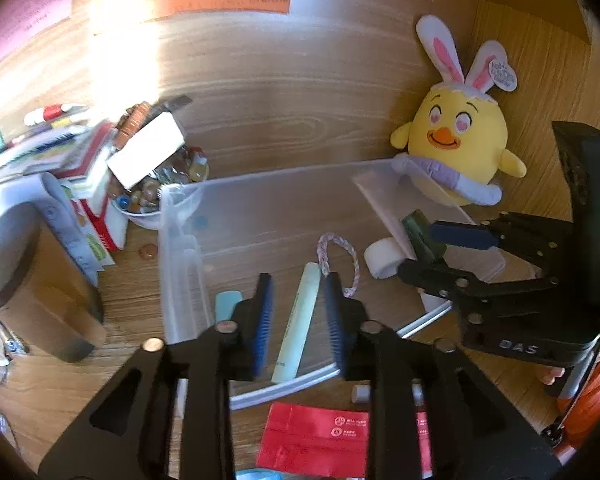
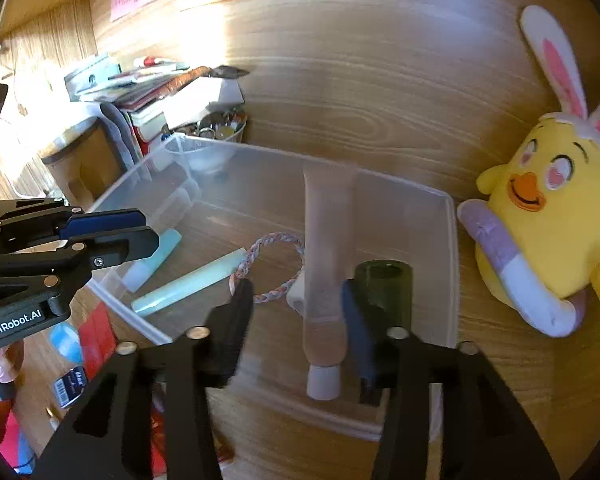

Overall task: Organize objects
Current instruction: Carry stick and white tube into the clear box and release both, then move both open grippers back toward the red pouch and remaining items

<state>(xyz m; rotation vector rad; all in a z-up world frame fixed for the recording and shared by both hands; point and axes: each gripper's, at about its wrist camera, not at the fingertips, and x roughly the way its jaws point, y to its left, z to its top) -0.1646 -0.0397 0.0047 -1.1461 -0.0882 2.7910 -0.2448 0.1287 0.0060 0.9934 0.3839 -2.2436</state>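
A clear plastic bin stands on the wooden desk. Inside it lie a pale green tube, a braided loop and a pink tube with a white cap. My left gripper is open astride the green tube, its pads clear of it. Over the bin's right side, my right gripper is also open, with the blurred pink tube between its fingers. A dark green cylinder sits just behind the right finger.
A yellow plush chick with rabbit ears leans against the bin's right wall. Left of the bin are a bowl of trinkets, stacked books and boxes and a wooden jar. A red packet lies in front.
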